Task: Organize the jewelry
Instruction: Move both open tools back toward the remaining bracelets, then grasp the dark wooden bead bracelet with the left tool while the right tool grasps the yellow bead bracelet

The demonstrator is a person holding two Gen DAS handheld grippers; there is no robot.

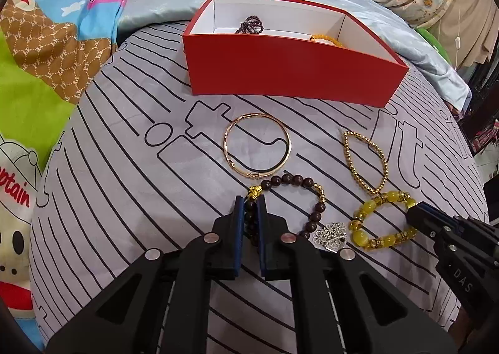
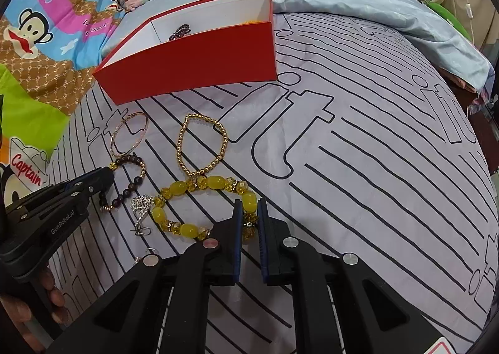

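- Left gripper (image 1: 250, 202): your jaws are narrowed onto the dark bead bracelet (image 1: 307, 198), pinching its strand just below the gold charm; the rest of the loop lies on the bed sheet (image 1: 124, 185).
- Right gripper (image 2: 249, 209): your jaws are closed to a narrow gap around the yellow bead bracelet (image 2: 199, 198), at the faceted beads on its near right side.
- Handling, by judgement: both bracelets look strung on cord, so they should be light and limp. Expect each loop to sag and swing once lifted. The round beads may roll between the pads, so keep the pinch across the strand.
- Remaining stock on the sheet: gold bangle (image 1: 258, 145), likely rigid; gold bead chain (image 1: 366, 160); silver flower earring (image 1: 331, 233), small and probably delicate.
- Destination: red box (image 1: 290, 73), already holding a dark bead coil and a yellow piece.
- View differences: only your left camera shows the yellow piece in the box plainly; only your right camera shows the earring's hook and a second small silver piece near your fingers.
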